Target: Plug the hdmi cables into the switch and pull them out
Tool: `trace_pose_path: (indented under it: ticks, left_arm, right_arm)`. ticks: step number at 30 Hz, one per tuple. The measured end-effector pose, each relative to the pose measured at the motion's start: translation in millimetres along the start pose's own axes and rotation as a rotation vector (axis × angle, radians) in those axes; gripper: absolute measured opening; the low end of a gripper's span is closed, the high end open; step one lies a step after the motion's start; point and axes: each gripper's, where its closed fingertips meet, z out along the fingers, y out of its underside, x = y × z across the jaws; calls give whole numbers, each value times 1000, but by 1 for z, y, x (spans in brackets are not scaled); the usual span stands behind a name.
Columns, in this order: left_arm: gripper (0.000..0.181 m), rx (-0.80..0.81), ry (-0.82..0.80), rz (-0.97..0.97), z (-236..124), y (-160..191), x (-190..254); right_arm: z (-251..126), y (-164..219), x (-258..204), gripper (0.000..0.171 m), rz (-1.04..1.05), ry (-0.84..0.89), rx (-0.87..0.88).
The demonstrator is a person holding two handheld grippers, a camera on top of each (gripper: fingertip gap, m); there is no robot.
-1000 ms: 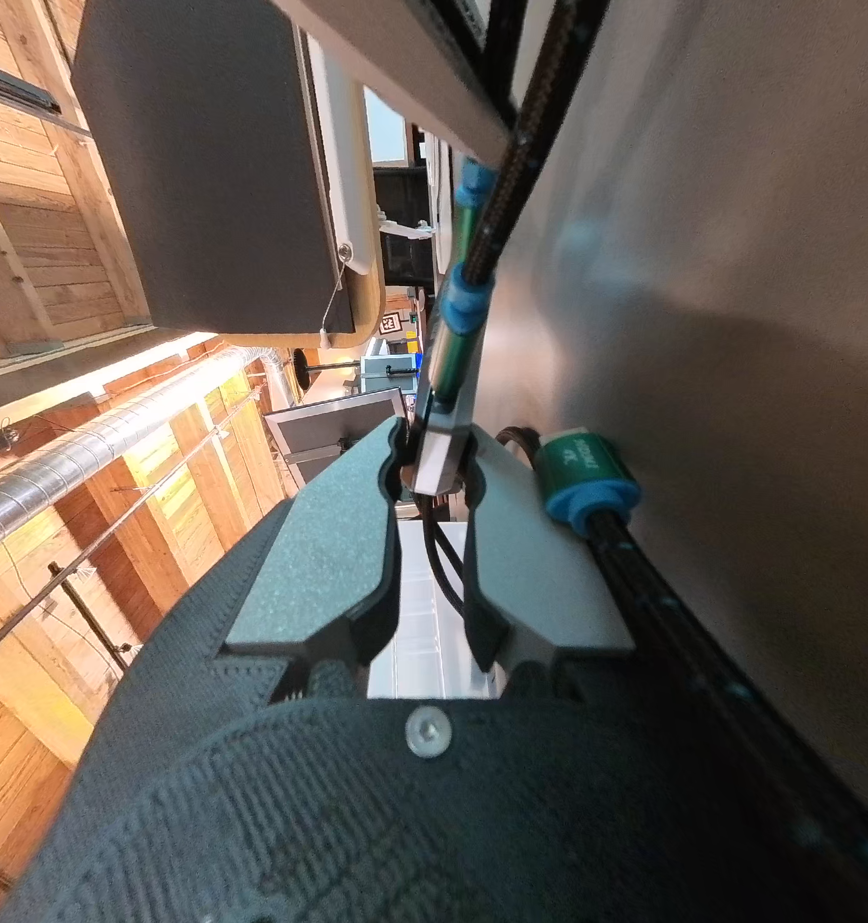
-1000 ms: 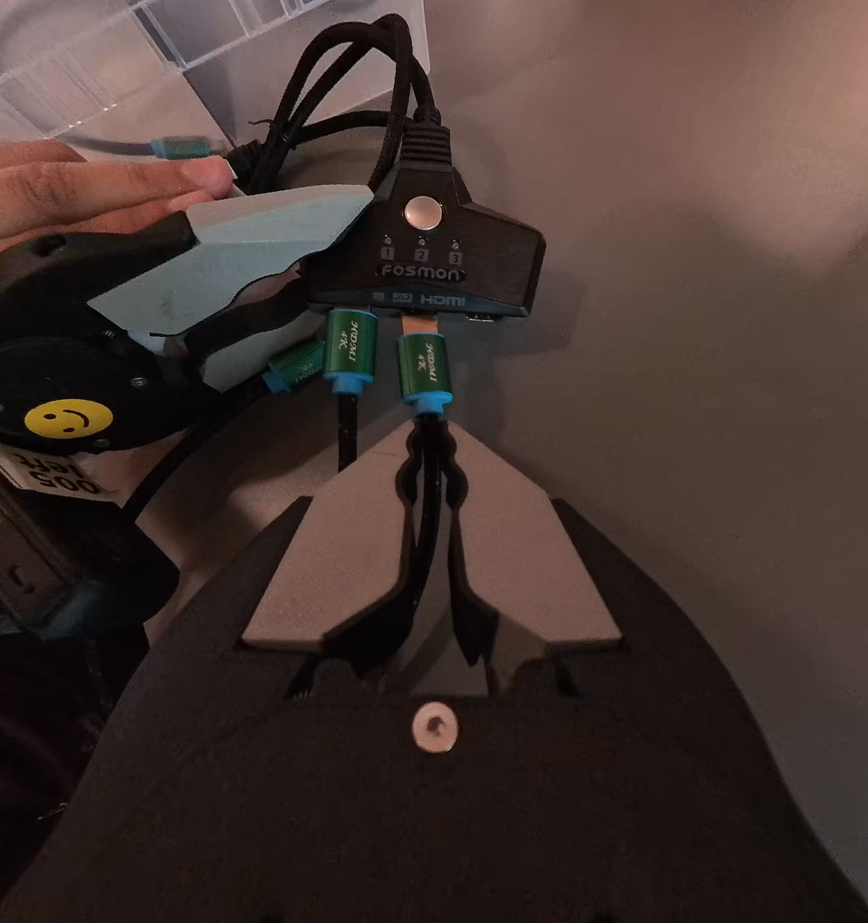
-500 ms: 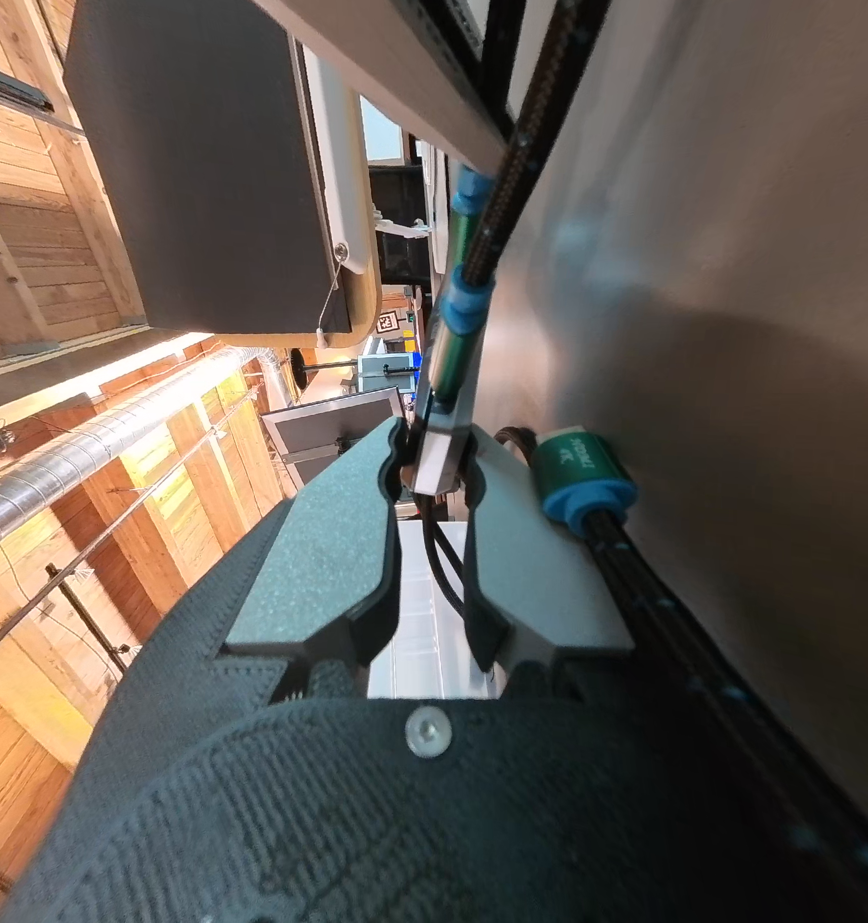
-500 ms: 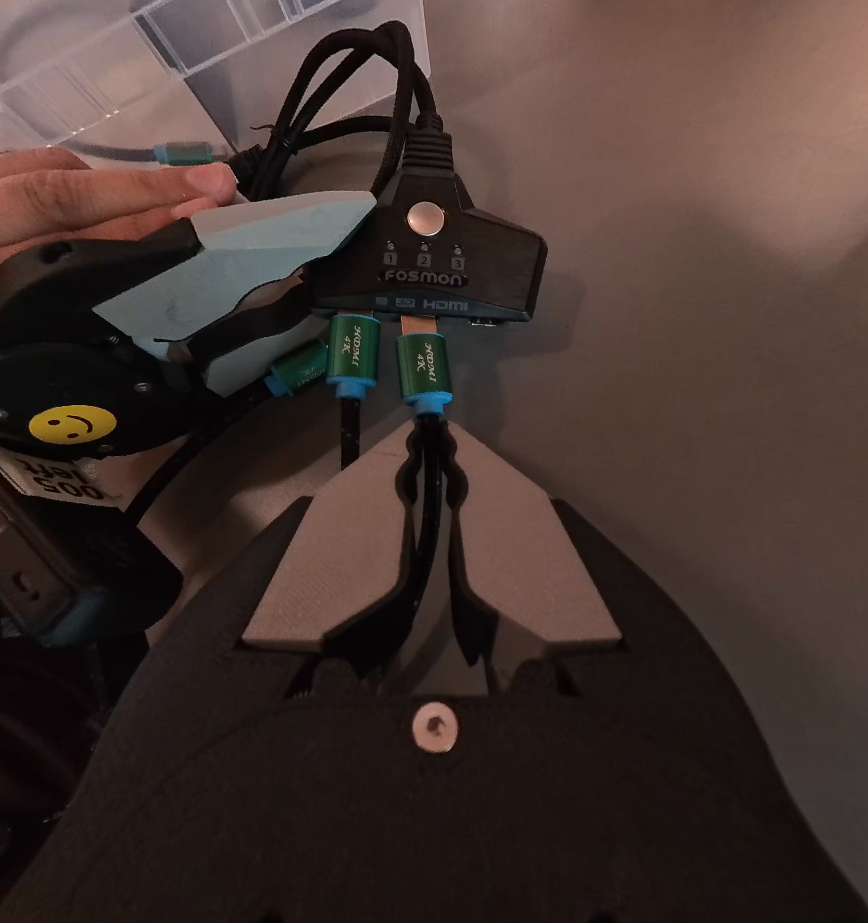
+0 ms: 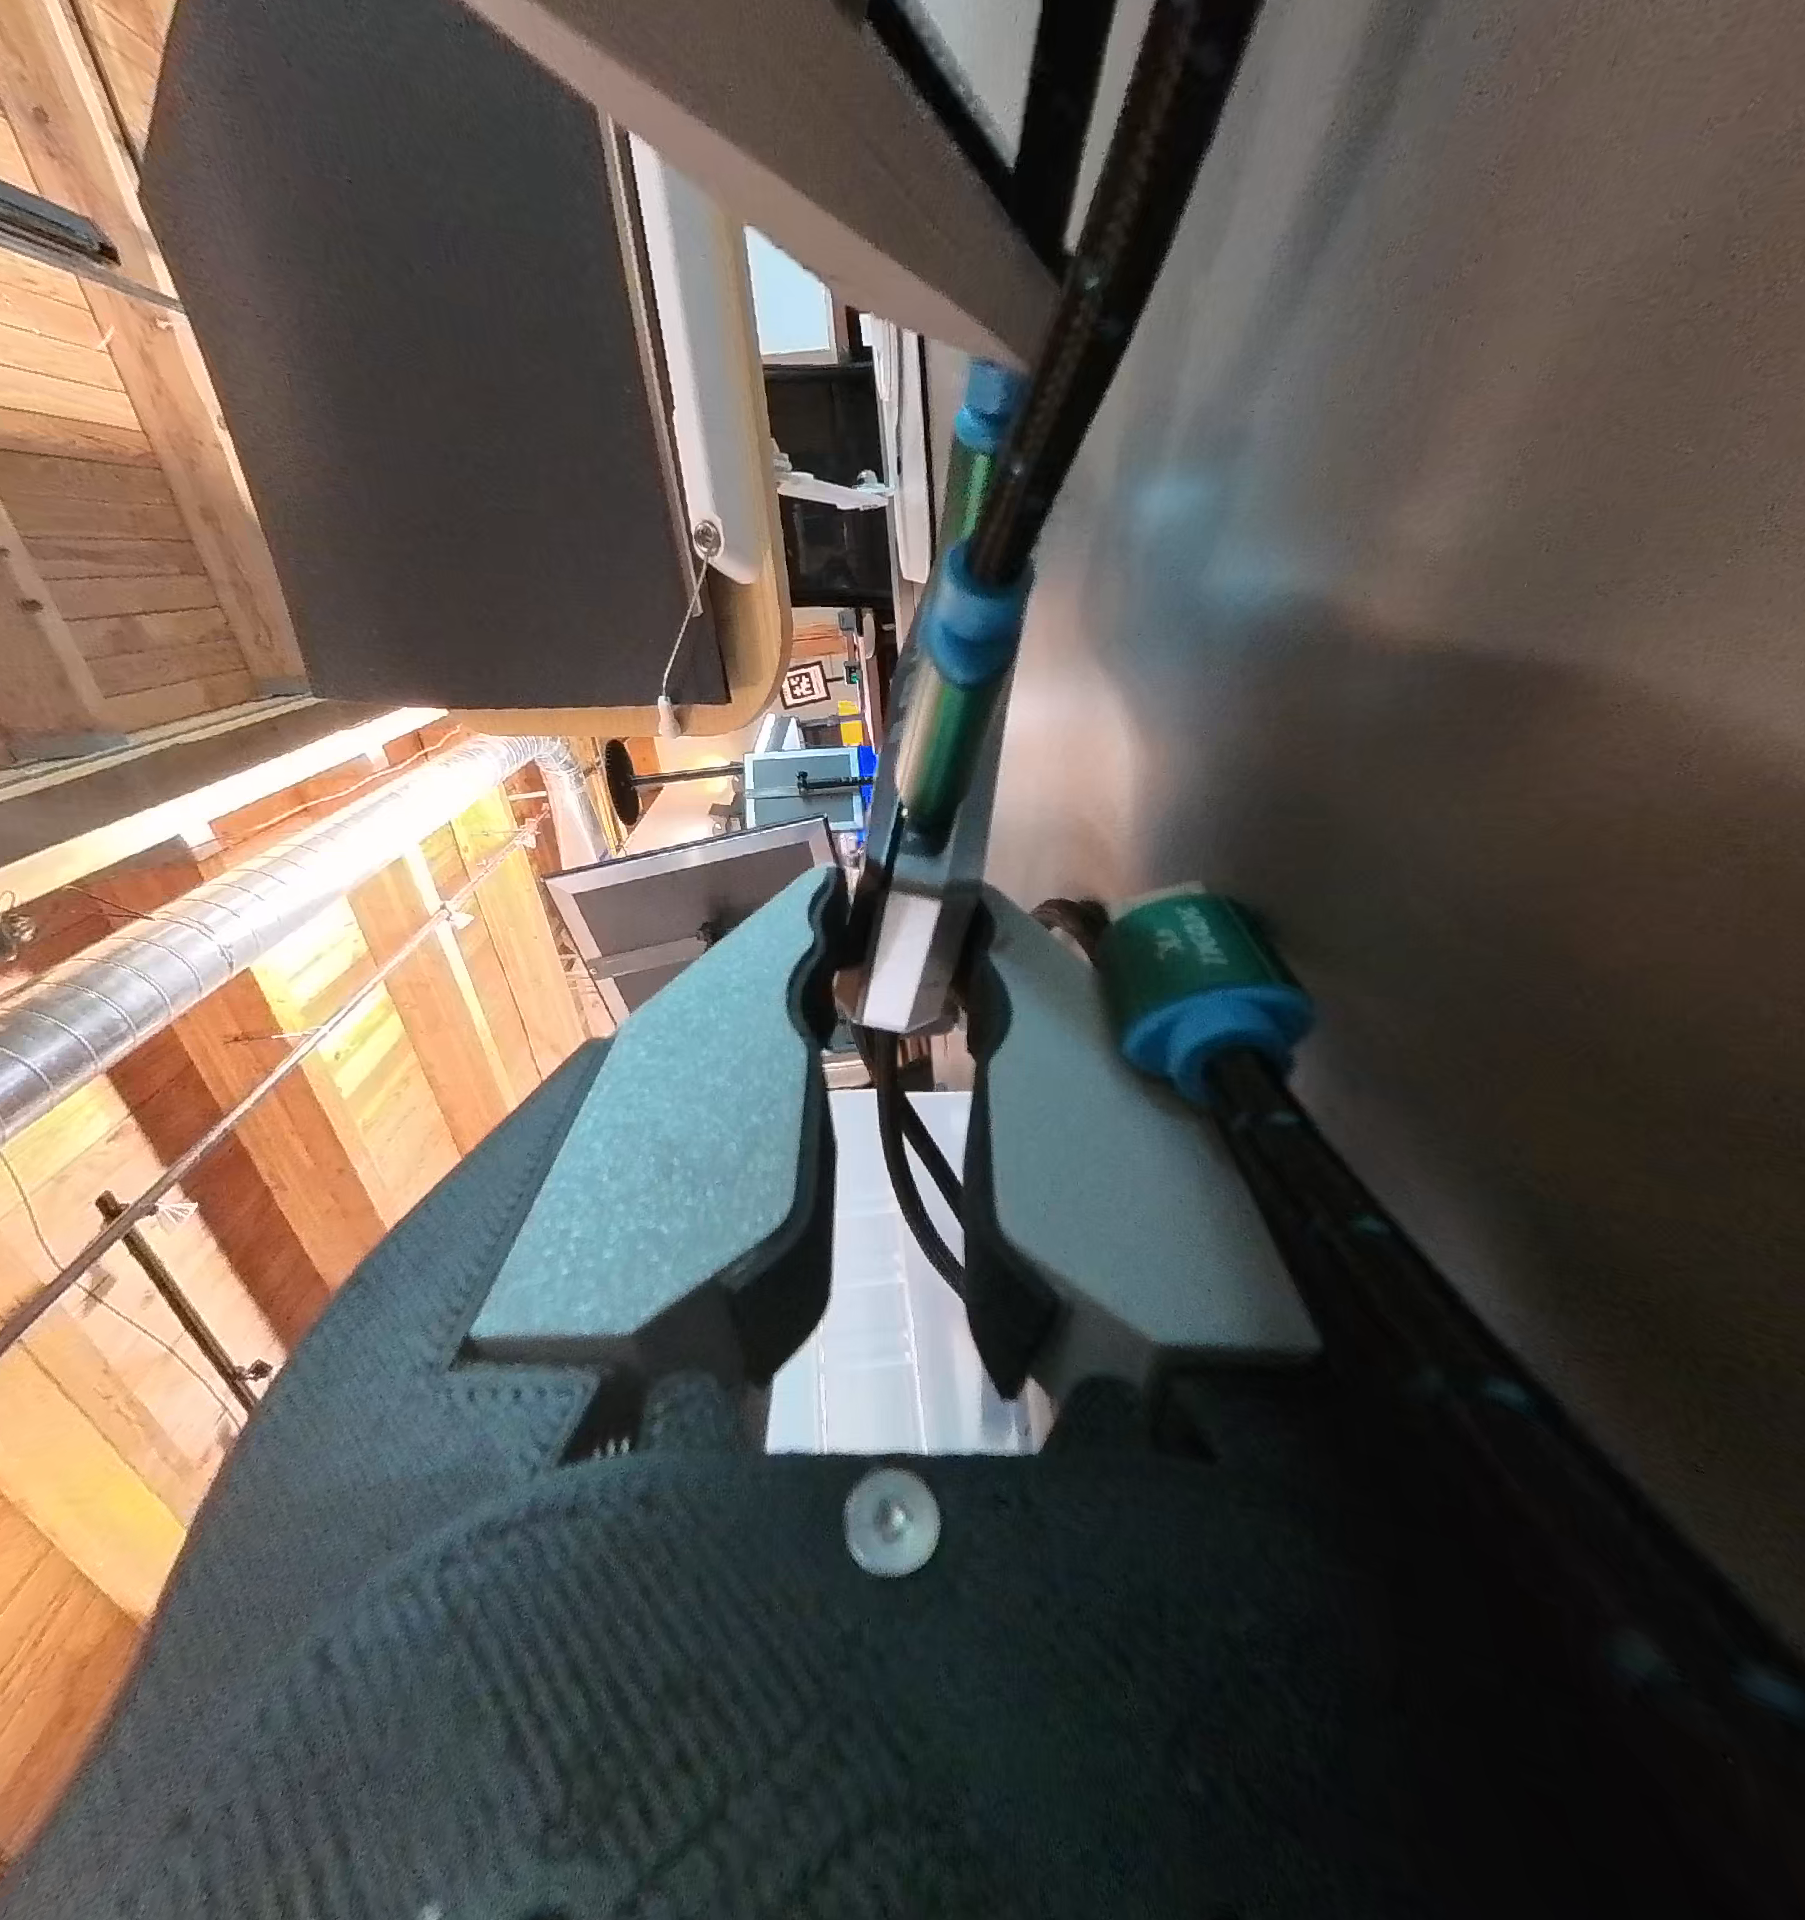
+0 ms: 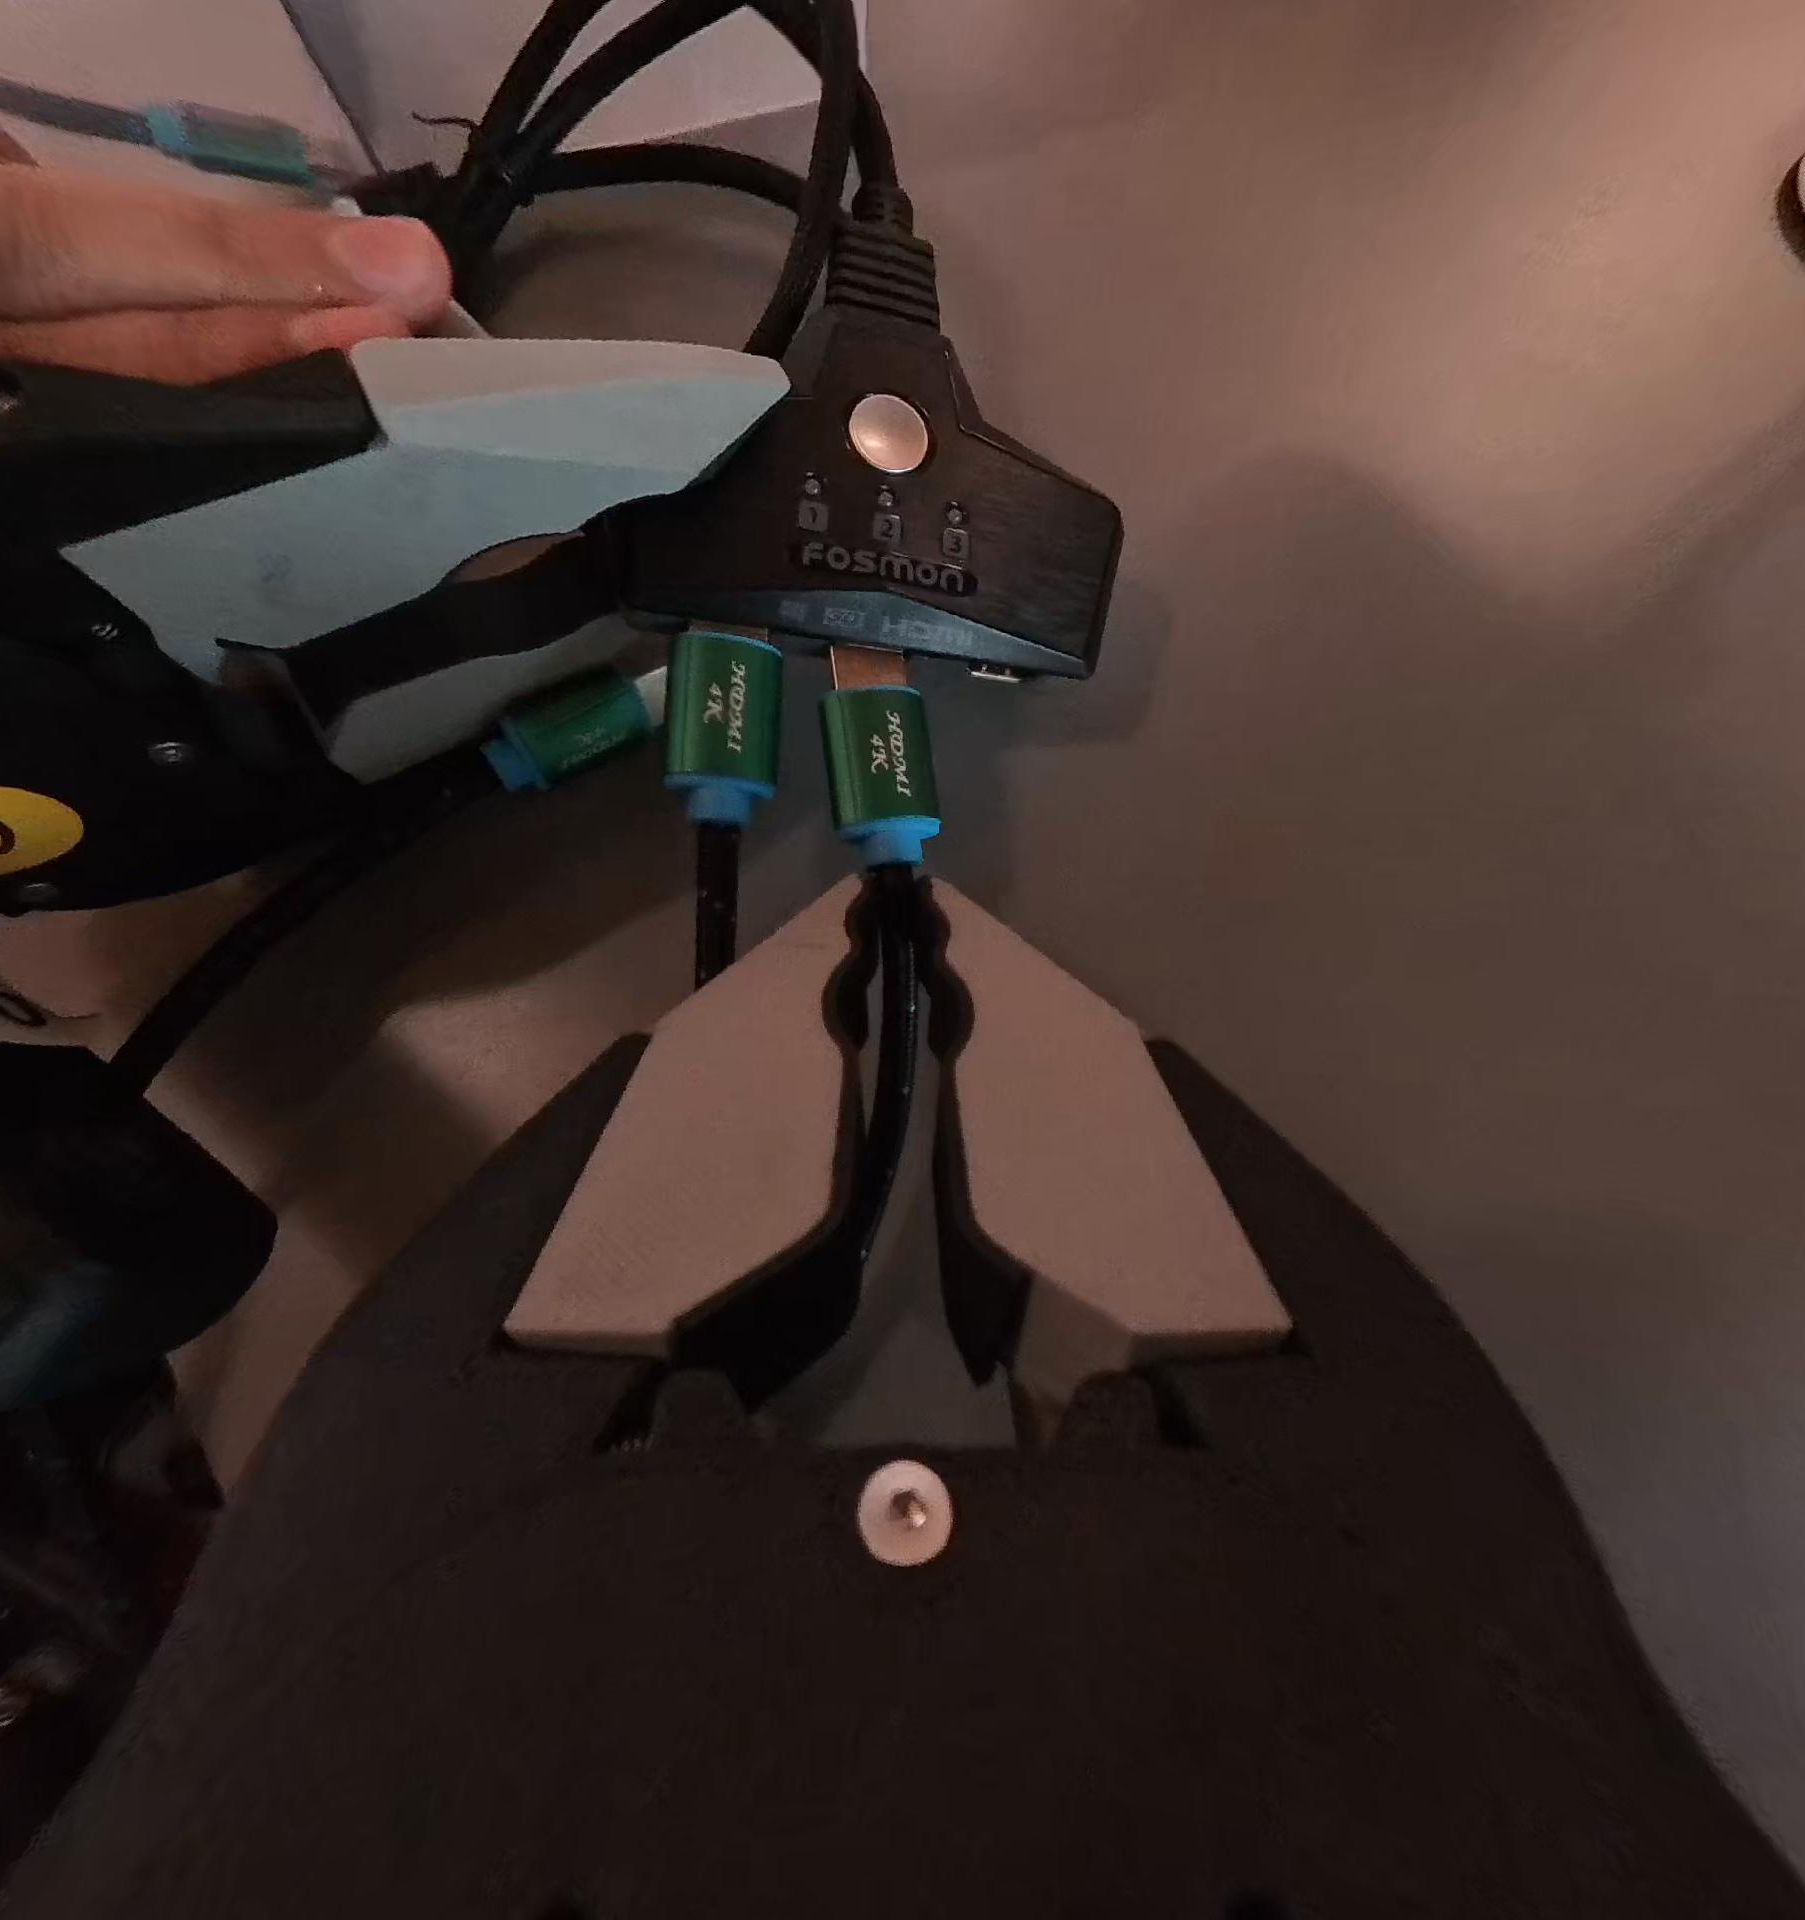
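Switch (image 6: pixel 877 540) on the tabletop (image 6: pixel 1449 831), left claw (image 5: pixel 903 977) clamped on its side. Right claw (image 6: pixel 893 904) closed on the middle cable (image 6: pixel 893 1039); its plug (image 6: pixel 874 764) sits partly out, metal showing. Likely mid-pull. Next: straight draw backward, switch held firm.

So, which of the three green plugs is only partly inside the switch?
The middle green plug, whose cable the right tool grips: bare metal shows between it and the switch. The left plug sits deeper; the third lies loose.

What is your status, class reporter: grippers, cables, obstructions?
Left gripper clamps switch. Right gripper shut on middle cable, plug part out. Third plug loose beside.
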Motion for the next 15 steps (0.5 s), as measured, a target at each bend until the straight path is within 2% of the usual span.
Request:
trace_pose_path:
  ticks: [3, 7, 15]
  left_arm:
    - [20, 14, 6, -18, -1, -3, 0]
    - [19, 8, 12, -14, -2, -3, 1]
    - [16, 105, 32, 0, -8, -8, 6]
  right_arm:
    - [-1, 1, 2, 3, 43, -21, -2]
    - [-1, 0, 1, 3, -46, 59, -8]
    - [-3, 0, -9, 2, 74, -189, 28]
